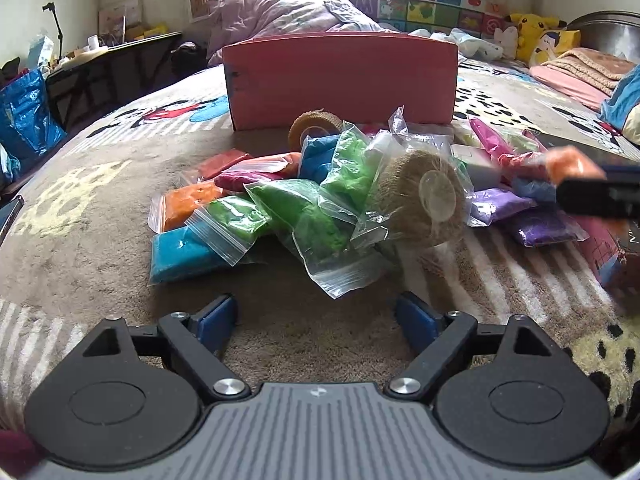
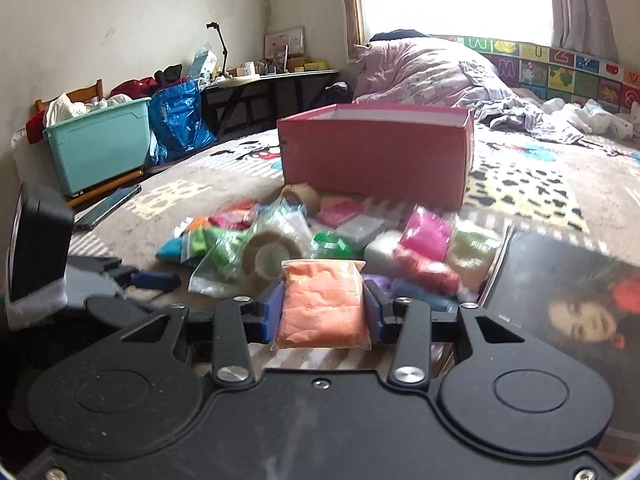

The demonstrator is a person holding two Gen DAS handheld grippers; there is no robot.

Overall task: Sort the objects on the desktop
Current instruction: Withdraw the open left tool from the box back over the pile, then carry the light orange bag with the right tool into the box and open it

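Right tongs squeeze a puffy orange clay bag; left tongs gape empty, pile at 12 o'clock.

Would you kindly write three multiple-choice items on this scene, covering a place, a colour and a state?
1. Where is the pink box? A) behind the pile of bags B) on the desk C) inside the teal bin
2. What colour is the bag in the right gripper? A) purple B) orange C) blue
3. How is the left gripper? A) shut on a tape roll B) shut on a bag C) open, holding nothing

Answers: 1 A, it stands beyond the pile. 2 B, orange shows between the pads. 3 C, only blanket between its fingers.
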